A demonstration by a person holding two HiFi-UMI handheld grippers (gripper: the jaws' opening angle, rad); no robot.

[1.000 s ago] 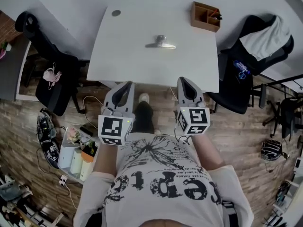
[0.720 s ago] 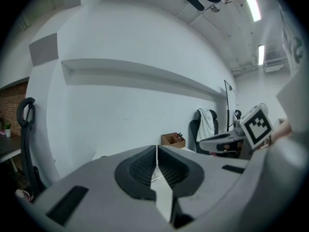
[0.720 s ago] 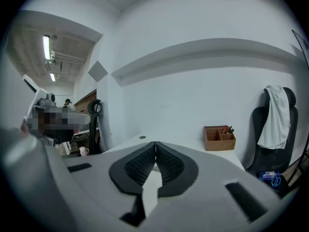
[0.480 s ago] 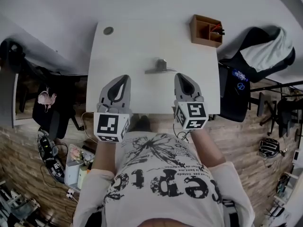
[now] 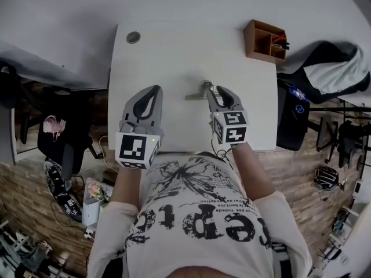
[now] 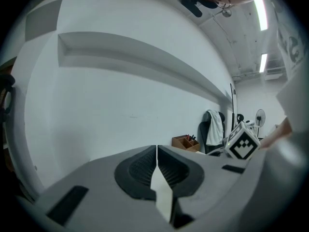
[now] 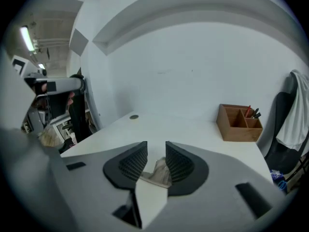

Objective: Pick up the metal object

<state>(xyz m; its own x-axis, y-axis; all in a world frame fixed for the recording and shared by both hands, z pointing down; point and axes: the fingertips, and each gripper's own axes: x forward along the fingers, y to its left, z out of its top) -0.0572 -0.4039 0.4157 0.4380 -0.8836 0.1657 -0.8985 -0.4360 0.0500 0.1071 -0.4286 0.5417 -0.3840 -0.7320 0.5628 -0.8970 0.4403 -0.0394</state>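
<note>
The metal object [image 5: 196, 96], a flat silver piece with a raised end, lies near the middle of the white table [image 5: 174, 57]. My right gripper [image 5: 215, 90] sits just to its right, tips level with the raised end. In the right gripper view the metal object [image 7: 159, 172] shows low in the gap of the right gripper [image 7: 156, 146], whose jaws have just been opening; the pads do not press on it. My left gripper [image 5: 155, 90] hovers over the table to the left of the object. In the left gripper view the left gripper [image 6: 157, 148] is shut and empty.
A wooden desk organiser [image 5: 265, 40] with pens stands at the table's far right corner. A round cable grommet [image 5: 133, 37] sits at the far left. A black chair draped with white cloth [image 5: 333, 68] stands right of the table. Boxes and cables clutter the floor at the left.
Both grippers have come forward from the table's near edge to over its middle. The right one has come up beside the metal object.
</note>
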